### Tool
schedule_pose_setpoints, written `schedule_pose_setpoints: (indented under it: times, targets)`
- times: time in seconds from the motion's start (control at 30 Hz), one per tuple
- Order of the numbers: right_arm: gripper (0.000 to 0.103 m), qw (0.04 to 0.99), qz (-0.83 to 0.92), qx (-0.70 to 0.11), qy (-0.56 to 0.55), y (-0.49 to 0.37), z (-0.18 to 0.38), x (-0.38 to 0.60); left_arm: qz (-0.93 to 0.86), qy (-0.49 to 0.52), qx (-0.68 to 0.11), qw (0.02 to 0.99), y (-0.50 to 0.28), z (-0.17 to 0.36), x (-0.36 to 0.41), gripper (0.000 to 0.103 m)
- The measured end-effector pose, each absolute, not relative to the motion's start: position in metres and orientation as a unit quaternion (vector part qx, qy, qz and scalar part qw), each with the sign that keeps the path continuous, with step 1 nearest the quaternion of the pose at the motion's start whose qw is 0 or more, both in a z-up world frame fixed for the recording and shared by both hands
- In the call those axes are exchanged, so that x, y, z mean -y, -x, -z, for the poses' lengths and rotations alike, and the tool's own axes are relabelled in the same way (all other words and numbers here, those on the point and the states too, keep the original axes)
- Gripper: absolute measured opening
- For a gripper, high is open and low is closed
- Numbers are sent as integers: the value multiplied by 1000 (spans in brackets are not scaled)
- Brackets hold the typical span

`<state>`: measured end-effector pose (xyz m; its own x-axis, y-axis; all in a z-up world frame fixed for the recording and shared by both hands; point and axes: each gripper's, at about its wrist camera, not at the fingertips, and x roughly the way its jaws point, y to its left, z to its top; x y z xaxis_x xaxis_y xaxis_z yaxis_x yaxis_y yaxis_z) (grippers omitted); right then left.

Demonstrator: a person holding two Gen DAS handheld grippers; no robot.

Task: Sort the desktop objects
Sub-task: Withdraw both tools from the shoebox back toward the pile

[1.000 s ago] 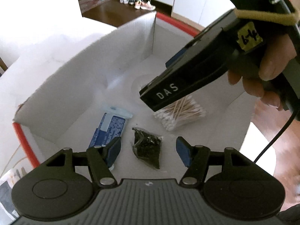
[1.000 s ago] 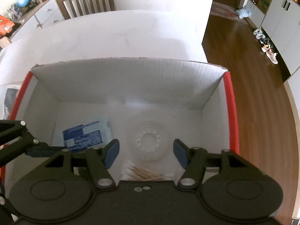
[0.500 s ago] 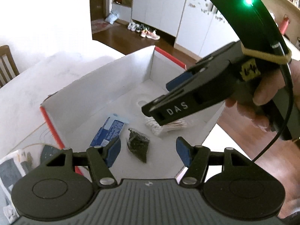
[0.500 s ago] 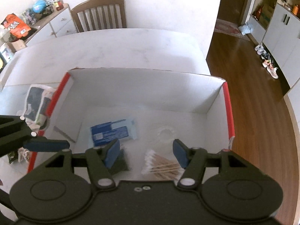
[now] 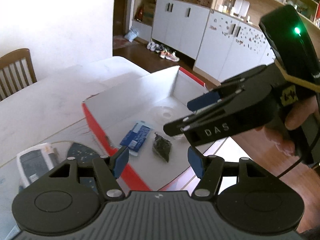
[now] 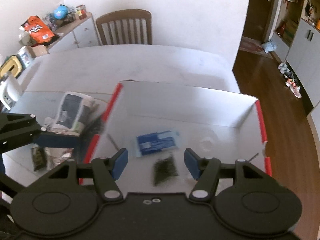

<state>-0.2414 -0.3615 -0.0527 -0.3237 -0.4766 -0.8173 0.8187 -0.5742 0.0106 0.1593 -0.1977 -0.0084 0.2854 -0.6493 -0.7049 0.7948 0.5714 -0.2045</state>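
White table [image 6: 140, 64] | box [image 6: 180, 104] holds blue packet [image 6: 158, 141] | left gripper [image 5: 158, 161], right gripper [image 6: 154, 163] spread, empty | bagged items [image 6: 72, 112] at 9 o'clock are best approached squarely.

Left gripper [image 5: 158, 161] open, empty, right gripper [image 6: 156, 163] likewise

A: What is the left gripper [image 5: 158, 163] showing?
B: Black linkage arms, silver pivot screws, blue pads [image 5: 121, 160], two round discs, and a ribbed grey housing.
A: And the right gripper [image 6: 156, 163]?
B: The same build. Its side is bearing white letters "DAS", a yellow tag, a yellow band, a glowing green light and a trailing black cable.
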Motion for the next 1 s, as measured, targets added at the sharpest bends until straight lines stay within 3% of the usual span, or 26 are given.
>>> schedule_pose_setpoints:
  times: [1.0]
  targets:
    - [62, 435, 802, -214, -350, 120, 58, 446, 417, -63, -368, 829, -174, 13, 40, 64]
